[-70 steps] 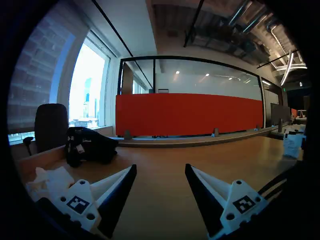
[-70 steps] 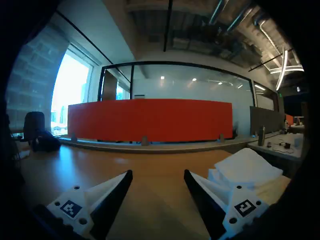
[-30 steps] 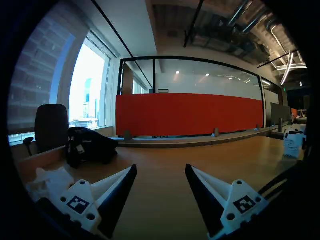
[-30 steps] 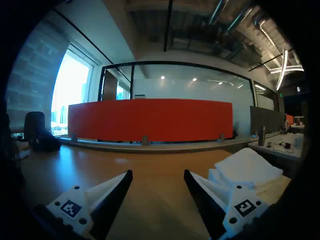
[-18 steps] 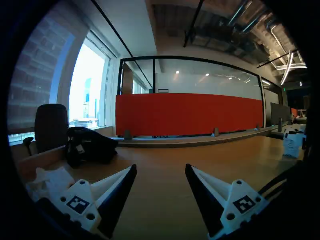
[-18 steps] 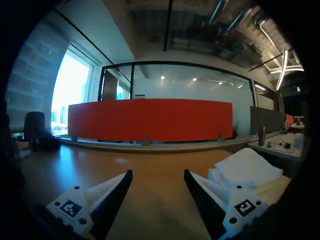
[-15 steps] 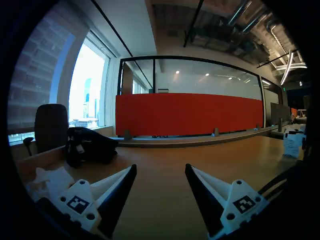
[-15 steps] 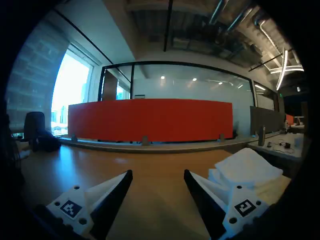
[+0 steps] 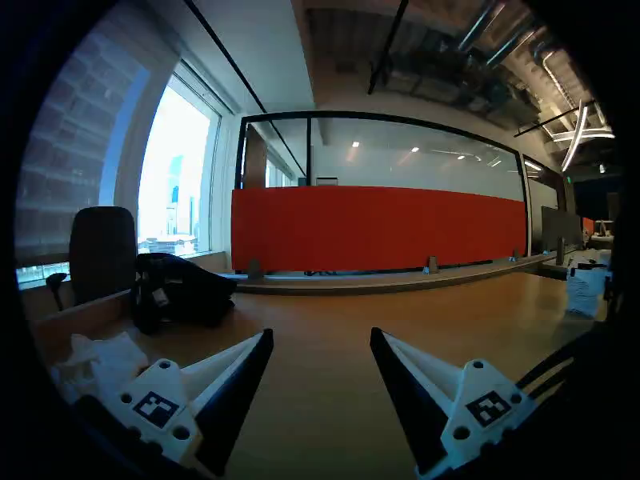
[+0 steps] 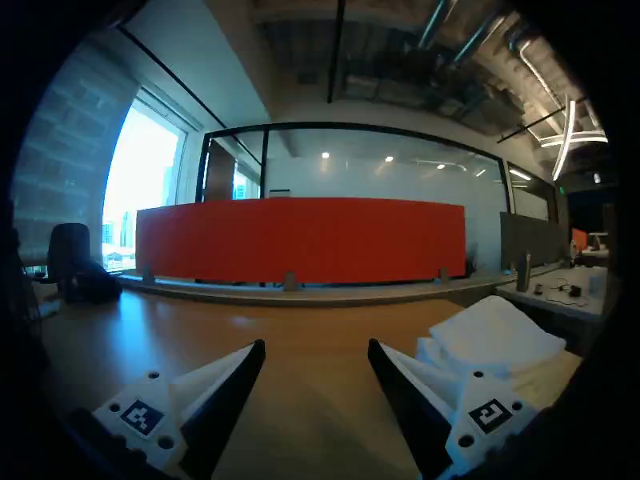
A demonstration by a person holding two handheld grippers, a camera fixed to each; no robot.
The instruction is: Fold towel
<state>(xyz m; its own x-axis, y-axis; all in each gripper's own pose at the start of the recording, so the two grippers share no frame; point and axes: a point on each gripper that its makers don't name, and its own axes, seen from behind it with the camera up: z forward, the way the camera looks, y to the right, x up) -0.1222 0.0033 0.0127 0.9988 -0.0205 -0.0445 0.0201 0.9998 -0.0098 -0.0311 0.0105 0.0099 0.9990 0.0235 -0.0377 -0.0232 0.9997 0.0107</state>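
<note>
I am holding the left hand-held gripper (image 9: pixel 320 346) and right hand-held gripper (image 10: pixel 316 352) released, empty. The towel (image 9: pixel 100 364) is lying at 8 o'clock on the worktop (image 9: pixel 320 400); approach low, pinching one corner.

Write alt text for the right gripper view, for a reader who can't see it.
The right gripper, open and empty, points across a wooden table. A stack of folded white towels lies at the picture's right. A red partition and a bright window stand behind.
</note>
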